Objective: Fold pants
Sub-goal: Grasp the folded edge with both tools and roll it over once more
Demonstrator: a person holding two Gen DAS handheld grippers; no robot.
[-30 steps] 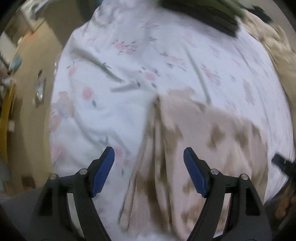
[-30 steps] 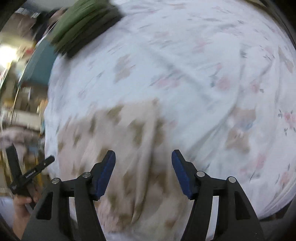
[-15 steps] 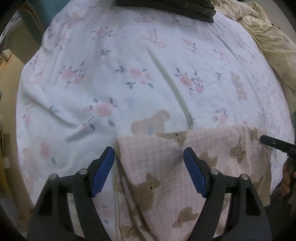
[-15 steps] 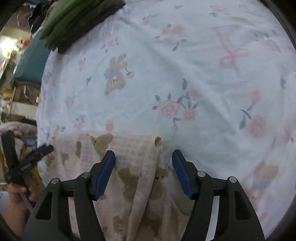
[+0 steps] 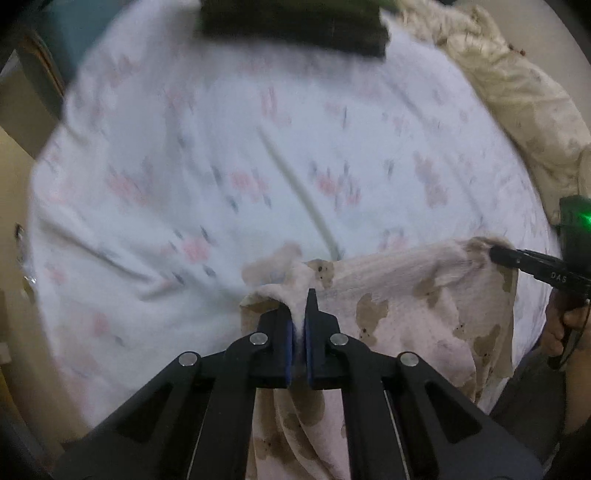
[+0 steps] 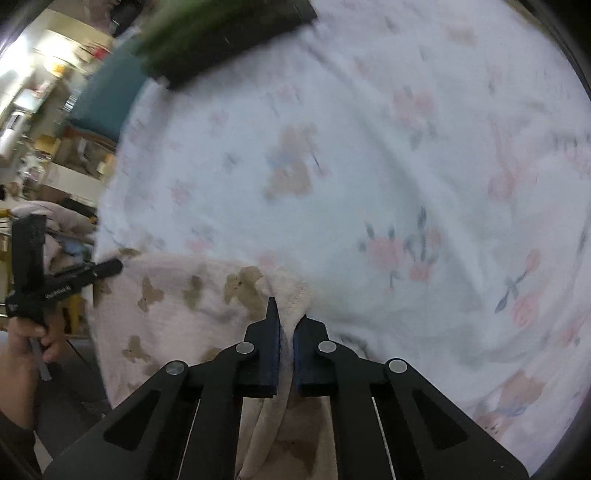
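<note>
The pants (image 5: 406,295) are pale pink with brown bear prints and lie at the near edge of a bed. My left gripper (image 5: 300,312) is shut on their left corner. My right gripper (image 6: 286,317) is shut on the opposite corner of the pants (image 6: 173,306). The cloth edge stretches between the two grippers. In the left wrist view the right gripper (image 5: 524,260) shows at the far right, pinching the cloth. In the right wrist view the left gripper (image 6: 88,273) shows at the far left, doing the same.
A white bed sheet (image 5: 221,147) with pink flowers covers the bed. A stack of dark green folded clothes (image 5: 295,22) lies at the far edge, also in the right wrist view (image 6: 214,33). A cream crumpled blanket (image 5: 517,92) lies at the right.
Both grippers were open above the pants and have closed on the two corners of the edge. The cloth is now lifted slightly and pulled taut between them.
</note>
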